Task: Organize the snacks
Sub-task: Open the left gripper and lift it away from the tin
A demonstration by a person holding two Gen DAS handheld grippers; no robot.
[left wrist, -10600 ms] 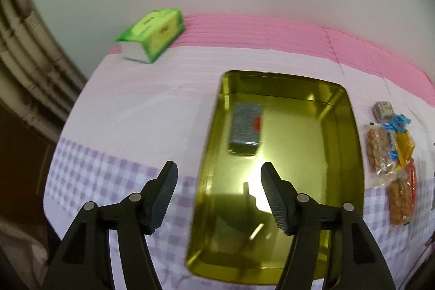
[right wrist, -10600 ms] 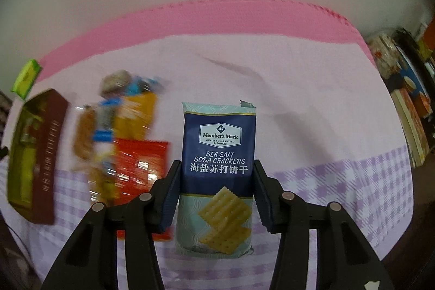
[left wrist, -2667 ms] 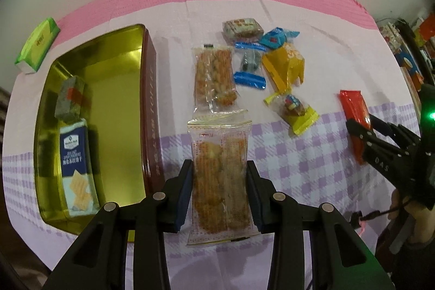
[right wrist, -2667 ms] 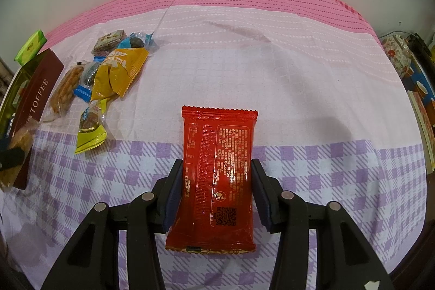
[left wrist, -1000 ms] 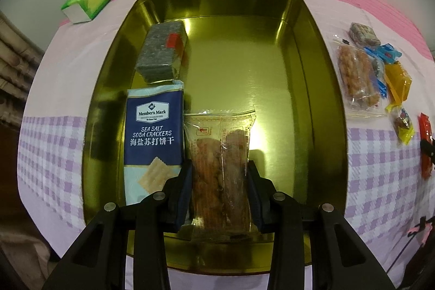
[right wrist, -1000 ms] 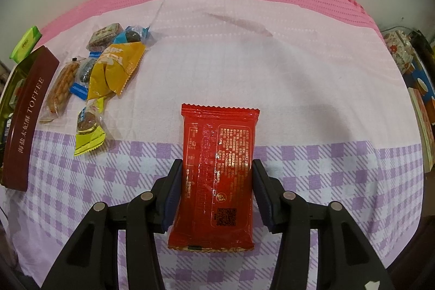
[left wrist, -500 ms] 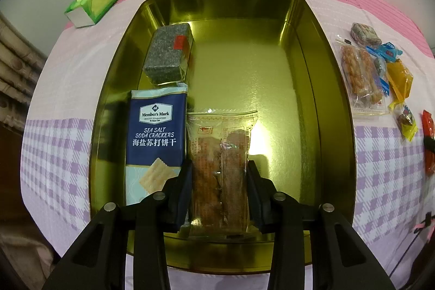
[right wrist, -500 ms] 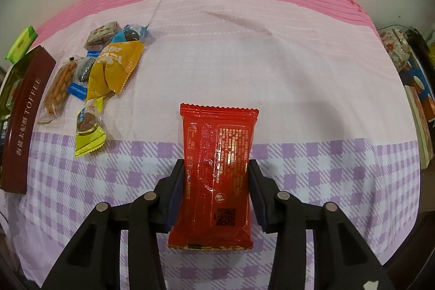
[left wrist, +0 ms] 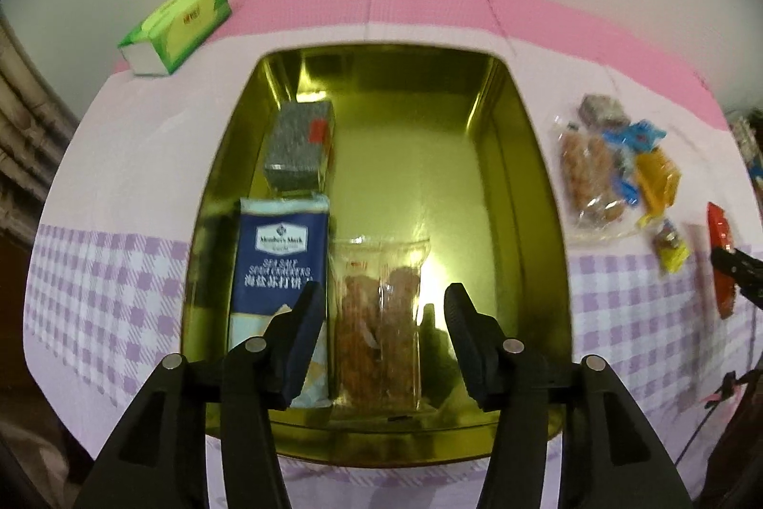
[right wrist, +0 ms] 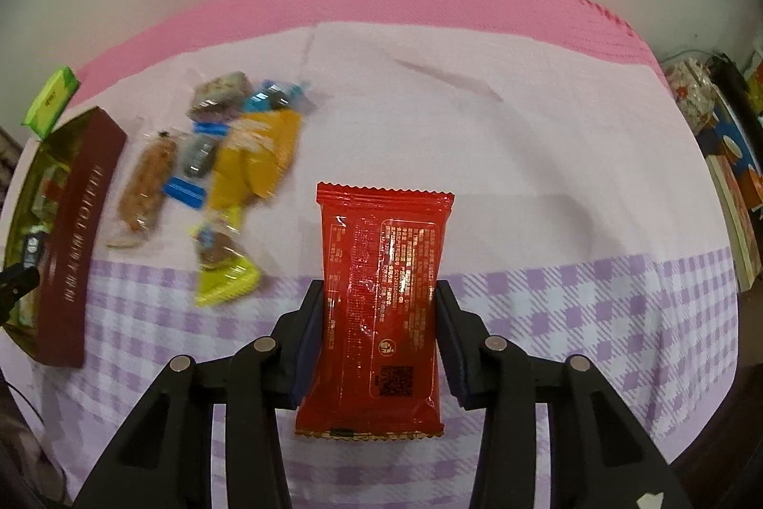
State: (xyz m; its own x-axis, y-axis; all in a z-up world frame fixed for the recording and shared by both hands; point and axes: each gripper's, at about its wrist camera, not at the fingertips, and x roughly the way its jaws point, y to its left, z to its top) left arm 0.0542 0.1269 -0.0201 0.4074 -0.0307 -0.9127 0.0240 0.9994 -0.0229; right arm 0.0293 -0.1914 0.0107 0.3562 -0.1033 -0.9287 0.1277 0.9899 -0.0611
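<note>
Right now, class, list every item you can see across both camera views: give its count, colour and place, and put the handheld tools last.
Tin: one, gold, on the tablecloth.
Grey block snack: one, grey with red label, far left in the tin.
Soda crackers: one, blue, left in the tin.
Clear fried-snack pack: one, in the tin beside the crackers.
Loose snack pile: several, yellow, blue, brown, on the cloth beside the tin.
Tissue pack: one, green, far corner.
Red packet: one, held.
Tablecloth: one, pink and purple check.
Left gripper: jaws opening, off the clear pack.
Right gripper: jaws shut on the red packet.

Both wrist cameras look steeply down, sharing the snack pile (left wrist: 615, 170) (right wrist: 224, 170).
</note>
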